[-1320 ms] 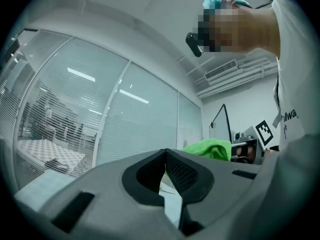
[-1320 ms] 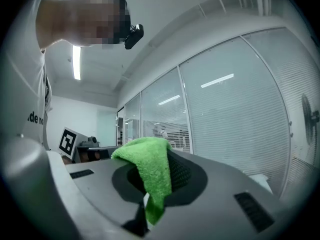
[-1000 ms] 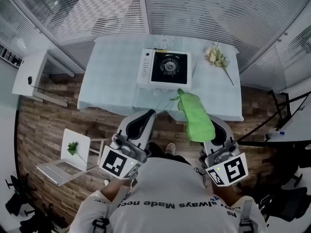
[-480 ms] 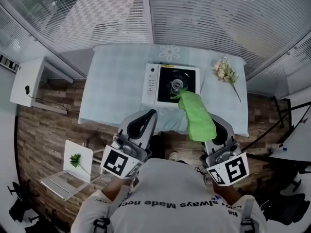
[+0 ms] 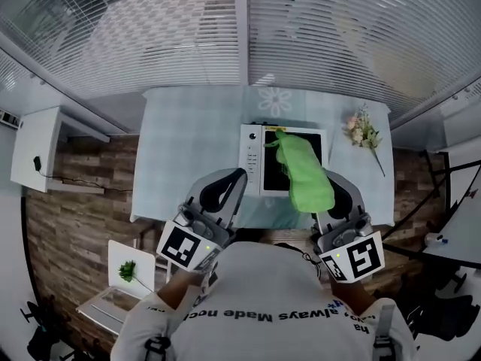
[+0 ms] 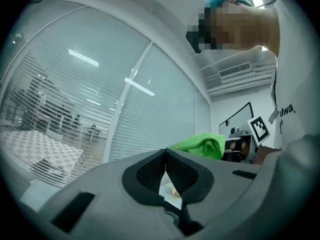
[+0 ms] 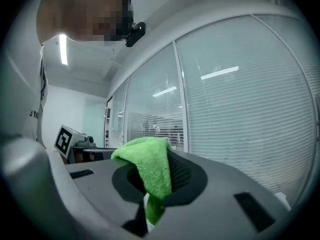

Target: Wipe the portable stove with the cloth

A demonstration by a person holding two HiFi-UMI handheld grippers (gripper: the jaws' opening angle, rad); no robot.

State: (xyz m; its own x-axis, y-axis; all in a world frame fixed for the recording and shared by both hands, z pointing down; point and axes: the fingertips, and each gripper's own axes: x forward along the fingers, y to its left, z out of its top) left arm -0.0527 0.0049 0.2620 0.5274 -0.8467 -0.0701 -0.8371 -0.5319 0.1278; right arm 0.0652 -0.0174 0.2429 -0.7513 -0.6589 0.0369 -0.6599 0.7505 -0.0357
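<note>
Far left, a white cabinet point(image 5: 34, 145) stands by the wall, and lower down a green sprig point(image 5: 126, 269) lies on a white surface.

Moving in, the left gripper point(image 5: 231, 177) is held low in front of the person, short of the table point(image 5: 188, 149). Its own view shows the jaws together at the tips with nothing between them point(image 6: 165, 154). A sliver of tabletop shows through the slit below the tips.

Centre now: the stove point(image 5: 253, 160) sits on the table's near half, white control panel on its left side and black top to the right. The green cloth point(image 5: 304, 175) is draped across that black top in the head view. Whether it touches the stove can't be judged from here.

The cloth trails back to the right gripper point(image 5: 337, 194), whose jaws are clamped on it. Its own view settles that, with the cloth point(image 7: 150, 166) pinched between the pads and folded over the top of them point(image 7: 156, 179).

Each gripper view catches the other gripper: the left one sees the cloth point(image 6: 200, 144) beside it, and the right one sees the left gripper's marker cube point(image 7: 64, 139). Neither shows the stove; only the head view does.

Far right on the table, well apart from the stove, lies a bunch of flowers point(image 5: 363, 132).
</note>
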